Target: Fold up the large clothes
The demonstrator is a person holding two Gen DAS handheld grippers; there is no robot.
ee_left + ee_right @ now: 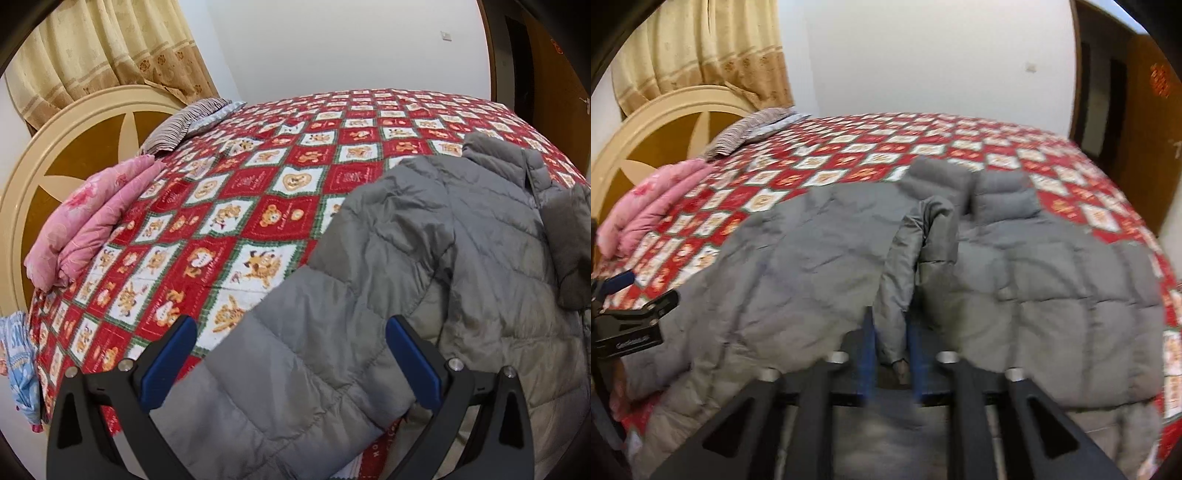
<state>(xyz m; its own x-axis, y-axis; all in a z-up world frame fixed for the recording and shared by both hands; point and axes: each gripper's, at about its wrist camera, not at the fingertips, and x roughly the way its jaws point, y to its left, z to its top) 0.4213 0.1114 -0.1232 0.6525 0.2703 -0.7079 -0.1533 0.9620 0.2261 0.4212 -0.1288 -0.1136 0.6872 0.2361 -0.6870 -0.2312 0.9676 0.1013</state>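
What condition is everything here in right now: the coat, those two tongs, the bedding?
Grey puffer jacket: spread on the bed, one sleeve pulled across its middle.
Sleeve: lifted, pinched at the cuff.
Right tongs: shut on the sleeve.
Left tongs: open, straddling the jacket's other sleeve.
Pink quilt: folded by the headboard.
Striped pillow: lying flat.
Curtain: gathered aside.

Both wrist views are looking forward, low and close, across the bed [280, 177]; both are sharing the grey jacket [820, 251] and headboard [74, 147].
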